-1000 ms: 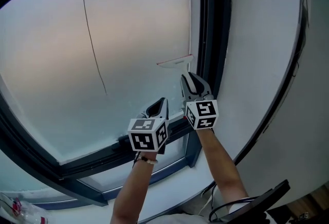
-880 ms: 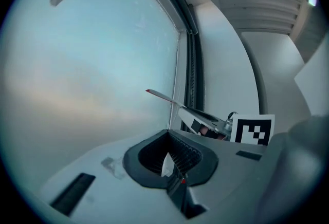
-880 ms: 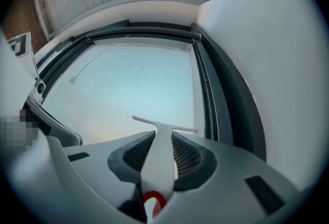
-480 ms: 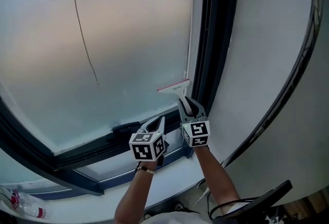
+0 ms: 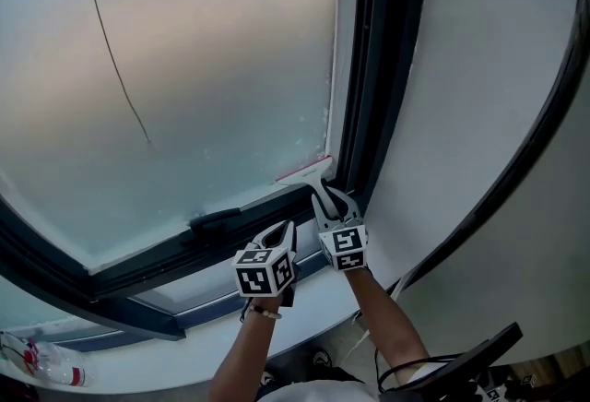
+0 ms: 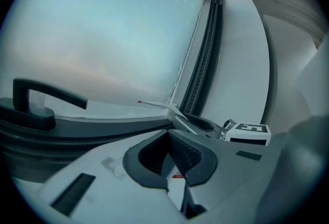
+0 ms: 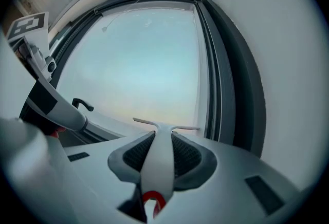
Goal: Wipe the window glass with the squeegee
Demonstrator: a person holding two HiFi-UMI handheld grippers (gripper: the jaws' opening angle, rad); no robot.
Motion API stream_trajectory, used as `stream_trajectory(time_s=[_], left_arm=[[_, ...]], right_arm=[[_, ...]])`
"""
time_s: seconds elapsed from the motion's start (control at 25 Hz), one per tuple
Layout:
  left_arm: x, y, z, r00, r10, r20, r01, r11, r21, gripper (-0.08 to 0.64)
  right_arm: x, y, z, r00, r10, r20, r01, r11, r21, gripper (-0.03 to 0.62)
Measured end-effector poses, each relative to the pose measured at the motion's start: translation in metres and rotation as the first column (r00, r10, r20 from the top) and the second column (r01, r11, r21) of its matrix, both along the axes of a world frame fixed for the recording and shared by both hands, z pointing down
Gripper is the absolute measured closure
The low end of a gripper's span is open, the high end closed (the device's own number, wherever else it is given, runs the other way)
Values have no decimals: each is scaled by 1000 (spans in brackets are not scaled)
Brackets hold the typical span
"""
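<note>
The frosted window glass (image 5: 203, 68) fills the head view. A white squeegee (image 5: 308, 173) with a red-edged blade lies against the glass at its lower right corner, just above the dark bottom frame. My right gripper (image 5: 330, 205) is shut on the squeegee's handle; in the right gripper view the white handle (image 7: 159, 159) runs between the jaws up to the blade (image 7: 165, 125). My left gripper (image 5: 284, 230) hangs just left of the right one, in front of the bottom frame, shut with nothing held (image 6: 170, 155). The left gripper view shows the squeegee (image 6: 160, 106) ahead.
A dark window frame (image 5: 380, 68) stands upright just right of the squeegee, with a white wall (image 5: 479, 114) beyond it. A black window handle (image 5: 217, 220) sits on the bottom frame to the left. A thin cord (image 5: 111, 50) hangs across the glass. A plastic bottle (image 5: 46, 371) lies at bottom left.
The right gripper has drawn the squeegee down the right edge of the glass to the bottom corner. The left gripper has dropped lower alongside it.
</note>
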State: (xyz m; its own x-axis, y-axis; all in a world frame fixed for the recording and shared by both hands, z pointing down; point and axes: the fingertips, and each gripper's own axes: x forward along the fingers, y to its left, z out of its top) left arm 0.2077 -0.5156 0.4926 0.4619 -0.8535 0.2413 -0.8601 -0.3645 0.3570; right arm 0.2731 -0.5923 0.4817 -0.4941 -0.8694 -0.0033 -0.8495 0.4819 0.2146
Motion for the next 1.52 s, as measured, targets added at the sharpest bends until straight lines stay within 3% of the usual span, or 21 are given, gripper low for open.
stream_trajectory(time_s=[0.2, 0.44, 0.56, 0.68, 0.84, 1.04, 1.28, 1.52], left_arm=[[-2, 2, 15, 1000, -4, 2, 4, 1000, -26, 561], [-19, 16, 11, 1000, 15, 4, -15, 1000, -4, 561], [-23, 33, 0, 996, 83, 17, -84, 995, 51, 561], [-35, 57, -3, 986, 169, 3, -169, 982, 79, 561], [-67, 106, 8, 961, 277, -17, -275, 958, 75, 561], [-106, 161, 18, 936, 352, -11, -350, 934, 65, 561], [-137, 200, 27, 944, 329, 38, -330, 943, 48, 561], [-138, 226, 25, 952, 299, 64, -302, 952, 52, 561]], right_arm=[[1, -2, 23, 1000, -6, 3, 6, 999, -51, 502], [8, 26, 2, 997, 56, 46, -53, 996, -75, 502], [19, 65, -9, 988, 141, 69, -133, 986, -101, 502], [15, 112, -19, 970, 242, 37, -237, 966, -99, 503], [-15, 183, -19, 934, 357, 8, -354, 929, -111, 502], [-52, 265, -11, 899, 437, -13, -435, 889, -141, 502], [-75, 327, 4, 881, 471, 36, -453, 864, -218, 502], [-54, 364, 3, 866, 486, 114, -445, 855, -264, 502]])
